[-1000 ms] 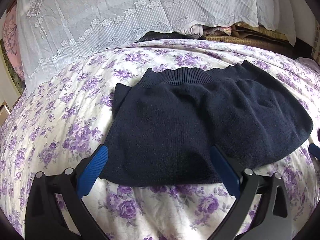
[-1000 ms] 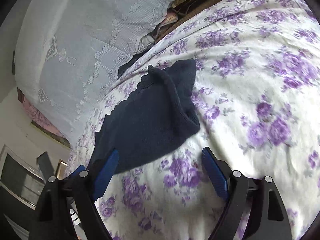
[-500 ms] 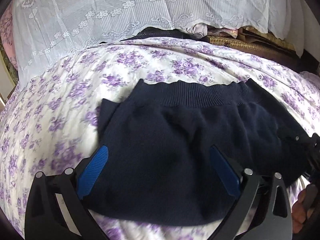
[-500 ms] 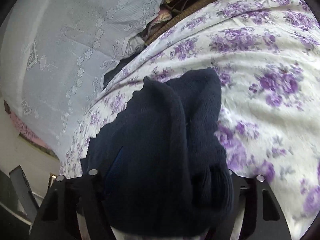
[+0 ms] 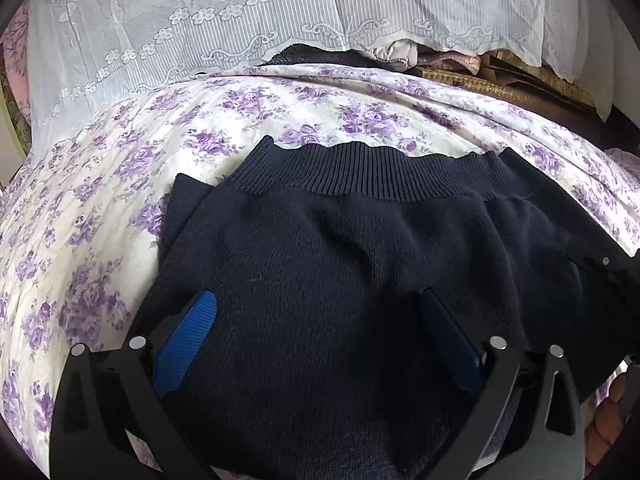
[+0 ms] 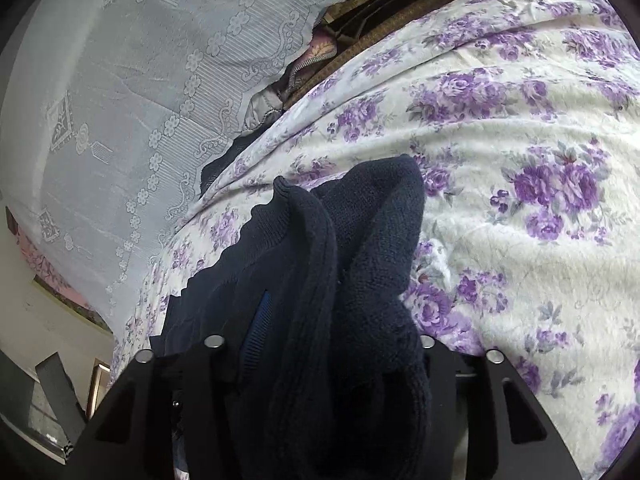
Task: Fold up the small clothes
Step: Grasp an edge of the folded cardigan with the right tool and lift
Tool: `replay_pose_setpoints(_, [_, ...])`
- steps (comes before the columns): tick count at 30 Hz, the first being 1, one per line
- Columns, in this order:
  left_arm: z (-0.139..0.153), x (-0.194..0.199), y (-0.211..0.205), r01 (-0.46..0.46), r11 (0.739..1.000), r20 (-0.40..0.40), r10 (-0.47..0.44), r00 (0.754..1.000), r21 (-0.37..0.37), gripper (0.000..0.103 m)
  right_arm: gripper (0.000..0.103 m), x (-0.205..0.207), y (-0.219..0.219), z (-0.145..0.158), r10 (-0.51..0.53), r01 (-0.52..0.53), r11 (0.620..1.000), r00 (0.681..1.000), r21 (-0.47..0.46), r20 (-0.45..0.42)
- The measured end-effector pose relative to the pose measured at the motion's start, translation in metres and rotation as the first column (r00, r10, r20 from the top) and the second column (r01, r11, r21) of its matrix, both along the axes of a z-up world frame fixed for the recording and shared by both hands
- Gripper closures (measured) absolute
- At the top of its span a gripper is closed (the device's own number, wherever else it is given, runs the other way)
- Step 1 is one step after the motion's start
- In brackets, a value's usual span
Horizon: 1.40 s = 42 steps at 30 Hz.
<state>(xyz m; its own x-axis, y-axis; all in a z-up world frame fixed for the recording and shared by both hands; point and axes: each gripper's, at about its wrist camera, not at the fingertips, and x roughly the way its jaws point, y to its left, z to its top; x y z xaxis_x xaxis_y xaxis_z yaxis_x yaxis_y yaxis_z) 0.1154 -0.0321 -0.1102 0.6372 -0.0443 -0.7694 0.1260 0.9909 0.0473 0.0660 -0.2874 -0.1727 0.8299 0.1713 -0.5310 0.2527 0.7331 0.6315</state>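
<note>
I'm at the gathering step: my right gripper [image 6: 332,320] has just been closing on the bunched side of the navy knit garment [image 5: 360,280], which lies mid-bedspread [image 5: 100,208], and seems pinched, though fabric hides the pads. My left gripper [image 5: 316,344] stands wide over the hem. Next, close left, then lift together.

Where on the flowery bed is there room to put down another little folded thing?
Bare flowery bedspread lies between the dark knit garment and the lace cloth, and more on the garment's other side. It is crowded at the near edge, where the left hand-held gripper and the right hand-held gripper meet the knit.
</note>
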Motion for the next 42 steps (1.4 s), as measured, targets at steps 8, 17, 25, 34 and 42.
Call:
replay_pose_setpoints(8, [0.003,-0.009,0.004,0.001,1.0,0.013,-0.001,1.0,0.001,0.005,0.068,-0.004,-0.005,-0.004,-0.001,0.001,1.0,1.0,0.028,0.007])
replay_pose_setpoints(17, [0.005,-0.017,0.004,0.009,1.0,0.027,-0.01,1.0,0.026,0.005,0.07,0.0,-0.006,-0.007,-0.006,0.006,1.0,1.0,0.028,-0.011])
replay_pose_setpoints(25, [0.004,-0.017,0.005,0.013,1.0,0.018,-0.014,1.0,0.021,0.004,0.067,0.006,-0.005,-0.005,-0.017,0.017,0.999,1.0,0.031,-0.015])
replay_pose_setpoints(34, [0.003,-0.017,0.005,0.013,1.0,0.011,-0.013,1.0,0.014,0.004,0.076,-0.003,-0.013,-0.008,-0.011,0.009,0.995,1.0,0.104,0.026])
replay_pose_setpoints(42, [0.01,-0.018,0.009,0.011,1.0,0.013,-0.012,1.0,0.029,0.004,0.082,-0.006,-0.004,0.005,0.002,-0.005,0.999,0.998,0.034,0.065])
